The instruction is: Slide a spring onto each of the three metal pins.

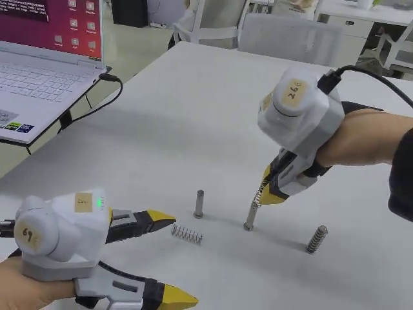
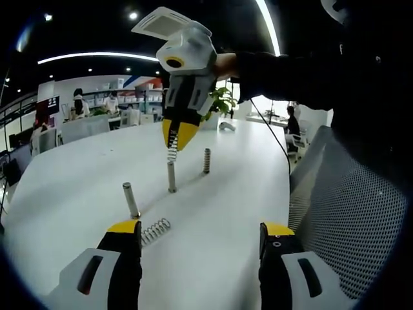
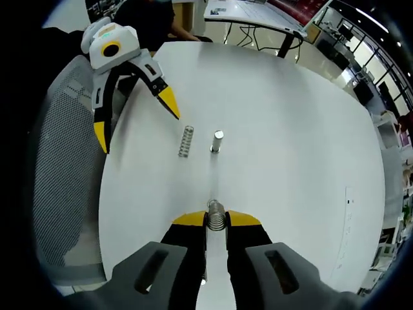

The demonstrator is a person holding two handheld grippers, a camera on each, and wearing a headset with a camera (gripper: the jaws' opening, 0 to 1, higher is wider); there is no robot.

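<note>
My right gripper [image 1: 267,192] is shut on a spring [image 1: 260,194], held slanted just above the top of the middle pin [image 1: 250,218]. In the right gripper view the spring's coil end [image 3: 216,215] sits between the closed yellow tips [image 3: 217,220]. A bare pin [image 1: 199,203] stands to the left, and a loose spring [image 1: 187,234] lies on the table in front of it. The right-hand pin [image 1: 317,239] carries a spring. My left gripper [image 1: 169,258] is open at the near left, its jaws wide apart with nothing between them [image 2: 201,229], pointing toward the loose spring [image 2: 155,230].
A white table [image 1: 193,116] holds the work. An open laptop [image 1: 39,71] with a black cable [image 1: 97,106] sits at the far left edge. A grey chair [image 1: 284,39] stands beyond the table's far side.
</note>
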